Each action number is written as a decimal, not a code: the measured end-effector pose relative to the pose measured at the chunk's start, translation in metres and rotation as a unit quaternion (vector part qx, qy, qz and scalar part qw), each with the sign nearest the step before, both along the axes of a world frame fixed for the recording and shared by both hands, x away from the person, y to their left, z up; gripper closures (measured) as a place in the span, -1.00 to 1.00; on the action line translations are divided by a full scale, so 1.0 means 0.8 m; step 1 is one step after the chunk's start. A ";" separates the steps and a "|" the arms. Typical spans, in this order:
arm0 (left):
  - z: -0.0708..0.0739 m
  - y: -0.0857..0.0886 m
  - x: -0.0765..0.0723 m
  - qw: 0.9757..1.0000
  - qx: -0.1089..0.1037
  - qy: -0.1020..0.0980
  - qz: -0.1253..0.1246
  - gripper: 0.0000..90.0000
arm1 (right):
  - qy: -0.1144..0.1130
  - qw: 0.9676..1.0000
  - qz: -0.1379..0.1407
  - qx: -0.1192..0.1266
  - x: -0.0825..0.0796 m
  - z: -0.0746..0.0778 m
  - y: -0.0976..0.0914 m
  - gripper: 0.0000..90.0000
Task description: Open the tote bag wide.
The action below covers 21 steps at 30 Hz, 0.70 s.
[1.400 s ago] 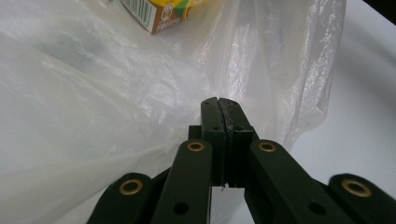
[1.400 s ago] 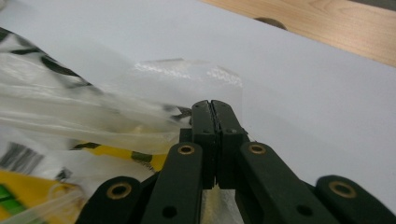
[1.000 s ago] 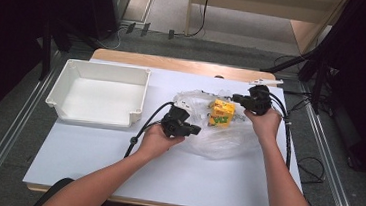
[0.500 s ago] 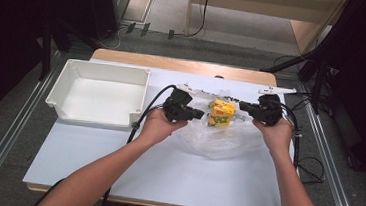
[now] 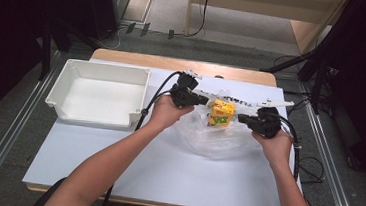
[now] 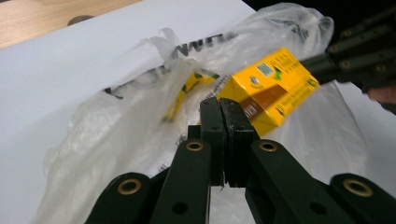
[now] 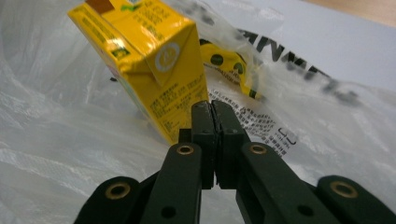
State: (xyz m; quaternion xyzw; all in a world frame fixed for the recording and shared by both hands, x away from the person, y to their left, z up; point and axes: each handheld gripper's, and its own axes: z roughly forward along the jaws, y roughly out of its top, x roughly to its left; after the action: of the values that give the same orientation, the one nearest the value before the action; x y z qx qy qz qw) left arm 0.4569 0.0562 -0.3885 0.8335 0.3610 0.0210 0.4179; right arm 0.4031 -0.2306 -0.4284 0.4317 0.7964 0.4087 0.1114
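Note:
A clear plastic bag point(image 5: 217, 142) with black print lies right of centre on the white table. In it stands a tilted yellow drink carton point(image 5: 220, 113). My left gripper point(image 5: 204, 100) is at the bag's left edge, jaws pressed together on the film. My right gripper point(image 5: 242, 119) pinches the bag's right side, level with the carton. In the left gripper view the shut gripper point(image 6: 219, 105) points at the carton point(image 6: 267, 87) through the bag point(image 6: 116, 130). In the right gripper view the shut gripper point(image 7: 212, 107) sits just below the carton point(image 7: 144, 51), on the bag's film point(image 7: 56, 140).
An empty white tray point(image 5: 66, 98) stands at the table's left, close to my left forearm. A second small yellow packet point(image 7: 229, 65) lies in the bag behind the carton. The wooden table edge point(image 5: 174, 62) runs along the back. Cables trail from both grippers.
My left gripper has moved away from me, up to the bag's left edge. My right gripper has come nearer to me and a little right. The carton has stayed in place.

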 end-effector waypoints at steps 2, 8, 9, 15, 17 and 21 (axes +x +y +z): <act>-0.009 -0.001 0.008 1.000 -0.005 0.004 0.013 0.99 | 0.005 1.000 0.001 -0.003 0.000 -0.006 0.001 1.00; -0.035 -0.008 0.020 0.999 0.009 0.007 0.030 0.99 | 0.016 0.999 0.013 -0.025 -0.001 -0.026 0.008 0.99; -0.038 -0.009 0.021 0.999 0.013 0.006 0.030 0.99 | 0.019 0.999 0.017 -0.027 -0.002 -0.029 0.010 0.99; -0.058 -0.012 0.030 0.999 0.025 0.011 0.038 0.99 | 0.020 0.999 0.038 -0.027 -0.013 -0.045 0.015 0.98; -0.064 -0.013 0.033 0.999 0.027 0.016 0.042 0.99 | 0.018 0.998 0.046 -0.029 -0.016 -0.050 0.016 0.98; -0.074 -0.014 0.036 0.998 0.027 0.021 0.045 0.99 | 0.022 0.998 0.057 -0.028 -0.020 -0.057 0.019 0.98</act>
State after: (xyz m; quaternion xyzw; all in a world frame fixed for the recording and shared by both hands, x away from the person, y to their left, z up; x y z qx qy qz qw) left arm 0.4857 0.0446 -0.4475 0.8278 0.4057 0.0324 0.3860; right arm 0.3875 -0.2154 -0.4736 0.3911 0.8332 0.3821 0.0828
